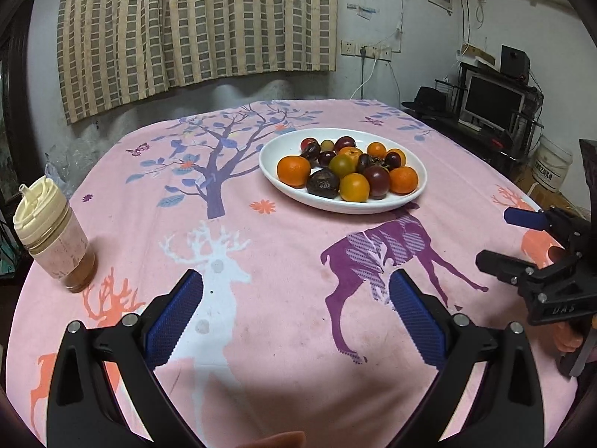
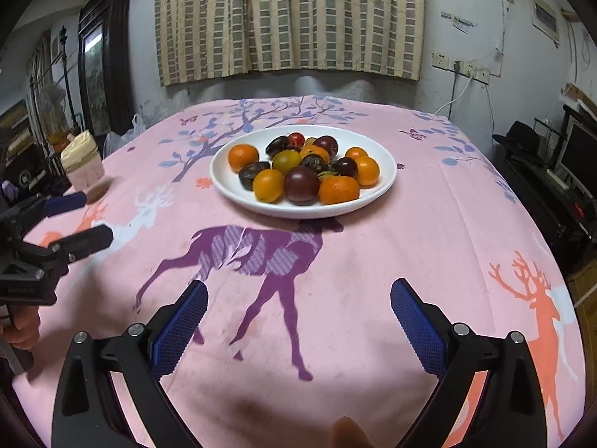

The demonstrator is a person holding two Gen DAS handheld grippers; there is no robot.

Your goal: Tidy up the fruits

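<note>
A white oval plate [image 1: 291, 190] [image 2: 231, 194] sits past the middle of the pink tablecloth. It holds several small fruits: oranges [image 1: 293, 170] [image 2: 243, 157], dark purple plums [image 1: 377, 180] [image 2: 302, 185] and yellow-orange ones [image 1: 354, 187] [image 2: 268, 185]. My left gripper [image 1: 296, 317] is open and empty, low over the cloth, well short of the plate. My right gripper [image 2: 298, 321] is open and empty too, also short of the plate. Each gripper shows in the other's view, the right one in the left wrist view [image 1: 496, 235], the left one in the right wrist view [image 2: 89, 216].
A lidded cup with a cream top [image 1: 52, 235] [image 2: 84, 166] stands at the table's left edge. The pink deer-print cloth [image 1: 280, 261] covers the table. A desk with a monitor [image 1: 492, 102] stands to the right, beyond the table edge. A curtain hangs on the wall behind.
</note>
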